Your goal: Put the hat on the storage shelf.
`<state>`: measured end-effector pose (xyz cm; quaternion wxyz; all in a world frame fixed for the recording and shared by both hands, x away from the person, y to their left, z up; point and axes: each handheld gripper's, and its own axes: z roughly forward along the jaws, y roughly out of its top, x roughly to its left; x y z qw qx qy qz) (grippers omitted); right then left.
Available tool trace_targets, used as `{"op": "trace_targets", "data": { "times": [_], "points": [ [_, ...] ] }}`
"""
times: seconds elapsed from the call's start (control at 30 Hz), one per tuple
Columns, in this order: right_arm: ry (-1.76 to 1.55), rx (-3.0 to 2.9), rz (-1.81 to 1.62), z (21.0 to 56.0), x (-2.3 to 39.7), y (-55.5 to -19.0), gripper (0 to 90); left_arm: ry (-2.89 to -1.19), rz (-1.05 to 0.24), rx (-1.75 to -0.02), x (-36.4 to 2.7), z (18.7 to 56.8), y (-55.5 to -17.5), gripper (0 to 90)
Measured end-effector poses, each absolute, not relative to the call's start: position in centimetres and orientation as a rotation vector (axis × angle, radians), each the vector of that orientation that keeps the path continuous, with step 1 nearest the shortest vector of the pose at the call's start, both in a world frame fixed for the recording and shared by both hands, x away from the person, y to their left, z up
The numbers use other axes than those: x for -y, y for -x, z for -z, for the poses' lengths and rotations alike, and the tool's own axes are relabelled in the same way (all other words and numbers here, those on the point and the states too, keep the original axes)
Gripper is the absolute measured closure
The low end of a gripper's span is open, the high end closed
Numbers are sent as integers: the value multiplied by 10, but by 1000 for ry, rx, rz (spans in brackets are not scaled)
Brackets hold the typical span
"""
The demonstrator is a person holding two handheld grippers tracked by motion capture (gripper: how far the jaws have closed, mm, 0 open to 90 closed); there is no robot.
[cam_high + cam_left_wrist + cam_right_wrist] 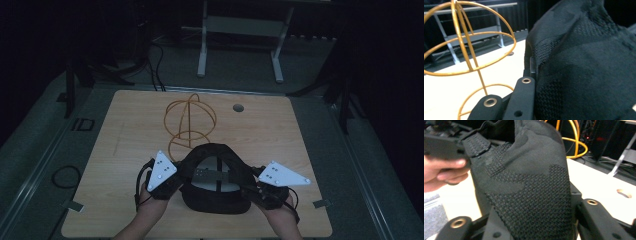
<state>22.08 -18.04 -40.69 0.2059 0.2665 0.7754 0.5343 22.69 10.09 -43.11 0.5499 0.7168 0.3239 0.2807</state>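
Black knitted fabric cap (215, 185), upside down with its pale lining and a white label showing, sits near the front edge of the light wooden table (125, 200) in the high view, held up between the two hand-held tongs. Left gripper (175, 181) has hold of the cap's left rim, with its grey three-cornered plate on top, and the right gripper (250, 186) is at the right rim, each with a hand behind it at the bottom of the frame. Just behind the cap stands a golden wire hat stand (190, 122) with a round ring base, close to the cap but I can't tell if they touch, and there's a small round hole (238, 107) in the tabletop further back. Left gripper view: the left gripper (534, 82) has its jaws closed on the cap's (586, 70) edge, the black fabric pinched right against the near jaw, and the wire stand (469, 57) rises on the table beside it. Right gripper view: the right gripper (529, 220) has the mesh-textured cap (529, 182) between its jaws, which stand partly apart on either side of the fabric, so they don't seem to be pressing it; the other hand (444, 172) shows off to the side, with the stand's yellow rings (574, 147) beyond
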Motion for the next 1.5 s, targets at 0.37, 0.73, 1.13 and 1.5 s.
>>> {"op": "trace_targets", "data": {
  "times": [0.37, 0.73, 1.13, 1.5],
  "points": [
    [-649, -2265, -1519, 413, 195, -204, 452, -1689, -760, -697, -99, 423, -218, 891],
    [-658, -2326, -1486, 419, 220, -190, 421, -1678, -778, -672, -109, 425, -220, 891],
    [-649, -2232, -1525, 400, 247, -199, 440, -1707, -672, -465, -128, 420, -219, 891],
    [-508, -2304, -1526, 384, 224, -205, 452, -1711, -530, -291, -133, 414, -218, 890]
  ]
}}
